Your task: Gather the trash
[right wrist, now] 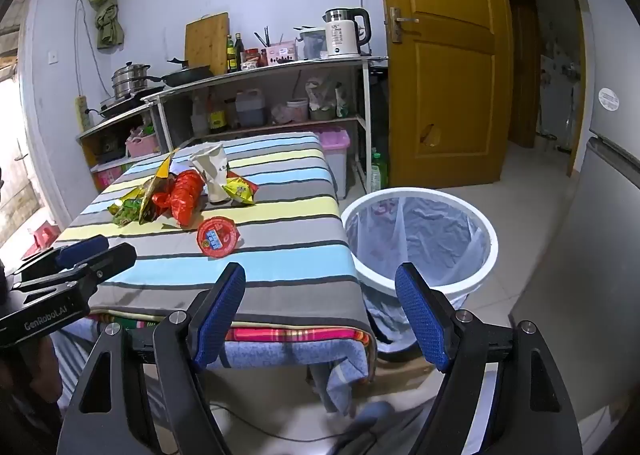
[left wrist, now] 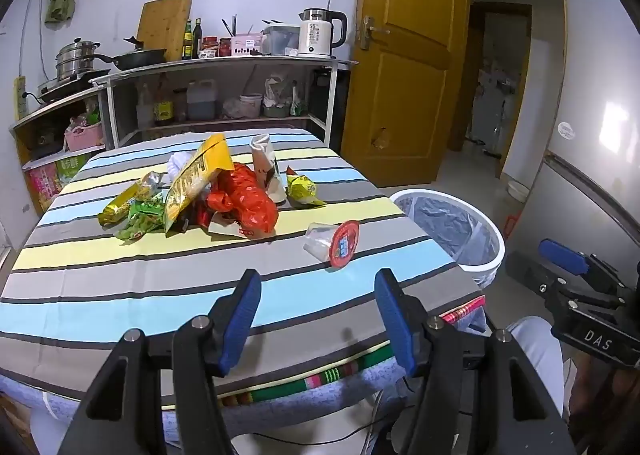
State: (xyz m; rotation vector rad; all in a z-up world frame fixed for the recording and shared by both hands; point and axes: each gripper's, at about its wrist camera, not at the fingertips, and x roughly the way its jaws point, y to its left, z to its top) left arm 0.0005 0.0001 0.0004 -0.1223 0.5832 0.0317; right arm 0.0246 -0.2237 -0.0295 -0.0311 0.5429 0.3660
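Lying sideways, red-lidded plastic cup (left wrist: pixel 334 243)

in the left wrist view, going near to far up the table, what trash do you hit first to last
left gripper → clear cup with the red lid → red plastic bag → crumpled white paper cup

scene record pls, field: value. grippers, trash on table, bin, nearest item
left gripper: open, holding nothing, over near edge of table
right gripper: open, holding nothing, off the table's near right corner
table: striped cloth
trash pile: yellow snack bag, red plastic bag, green wrappers, crushed paper cup, small yellow packet
nearest item: clear plastic cup with red lid, on its side, apart from pile
bin: white, lined, on floor right of table; no trash seen inside
progress: nothing collected yet
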